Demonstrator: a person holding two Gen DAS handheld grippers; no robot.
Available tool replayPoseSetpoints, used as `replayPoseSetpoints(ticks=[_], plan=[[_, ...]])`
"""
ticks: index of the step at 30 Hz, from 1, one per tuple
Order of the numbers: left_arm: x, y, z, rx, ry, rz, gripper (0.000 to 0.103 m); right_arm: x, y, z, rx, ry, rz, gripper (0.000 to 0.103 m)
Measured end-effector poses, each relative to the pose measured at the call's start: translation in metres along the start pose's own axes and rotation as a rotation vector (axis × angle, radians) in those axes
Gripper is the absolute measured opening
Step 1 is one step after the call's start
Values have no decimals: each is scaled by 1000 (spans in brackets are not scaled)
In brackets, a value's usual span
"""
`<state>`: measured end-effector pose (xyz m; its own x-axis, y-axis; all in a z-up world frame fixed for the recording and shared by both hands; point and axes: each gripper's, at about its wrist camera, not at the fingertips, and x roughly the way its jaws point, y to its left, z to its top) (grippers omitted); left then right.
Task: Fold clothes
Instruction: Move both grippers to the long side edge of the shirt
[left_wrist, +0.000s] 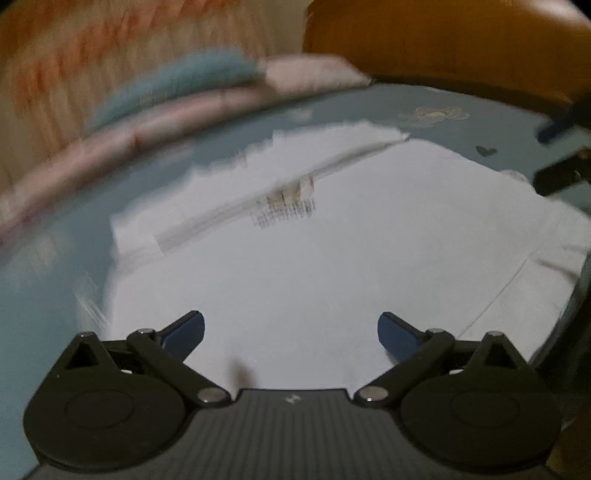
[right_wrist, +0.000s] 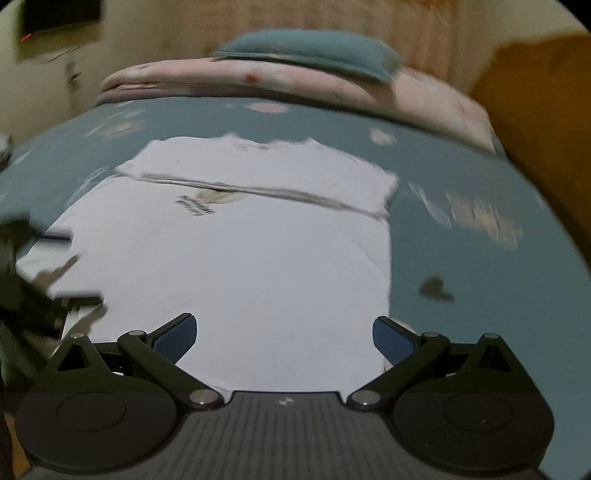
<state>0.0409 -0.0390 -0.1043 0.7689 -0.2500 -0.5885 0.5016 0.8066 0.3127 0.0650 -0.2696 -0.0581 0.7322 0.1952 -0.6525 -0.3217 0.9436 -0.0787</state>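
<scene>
A white T-shirt (left_wrist: 295, 258) lies flat on a blue bed sheet (left_wrist: 44, 295), its far part folded over in a band above a small dark print (left_wrist: 284, 214). My left gripper (left_wrist: 291, 334) hovers open over the shirt's near part, nothing between its blue pads. In the right wrist view the same white T-shirt (right_wrist: 240, 258) spreads ahead, folded band across the far end. My right gripper (right_wrist: 284, 338) is open above the shirt's near edge. The other gripper (right_wrist: 33, 258) shows blurred at the left edge, over the shirt's left side.
A pink quilt (right_wrist: 277, 81) and a teal pillow (right_wrist: 306, 48) lie at the far end of the bed. An orange-brown headboard or chair (left_wrist: 443, 40) stands at the right. The bed sheet (right_wrist: 480, 277) has printed patterns. Both views are motion-blurred.
</scene>
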Motion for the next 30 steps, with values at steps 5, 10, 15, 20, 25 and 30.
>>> replayPoseSetpoints(ticks=[5, 10, 15, 20, 25, 30], plan=[[-30, -32, 0, 271, -40, 37, 100, -11, 22, 7, -130, -41, 32, 103], [-49, -62, -5, 497, -44, 46, 100, -16, 36, 5, -156, -31, 22, 103], [-34, -76, -8, 605, -8, 45, 99, -15, 43, -2, -151, -16, 41, 103], [-24, -77, -3, 640, -11, 71, 99, -14, 51, -6, -168, -14, 63, 103], [-26, -75, 0, 651, -29, 107, 99, -13, 61, -8, -214, -25, 105, 103], [-28, -73, 3, 661, -47, 142, 99, -11, 72, -10, -261, -36, 148, 103]])
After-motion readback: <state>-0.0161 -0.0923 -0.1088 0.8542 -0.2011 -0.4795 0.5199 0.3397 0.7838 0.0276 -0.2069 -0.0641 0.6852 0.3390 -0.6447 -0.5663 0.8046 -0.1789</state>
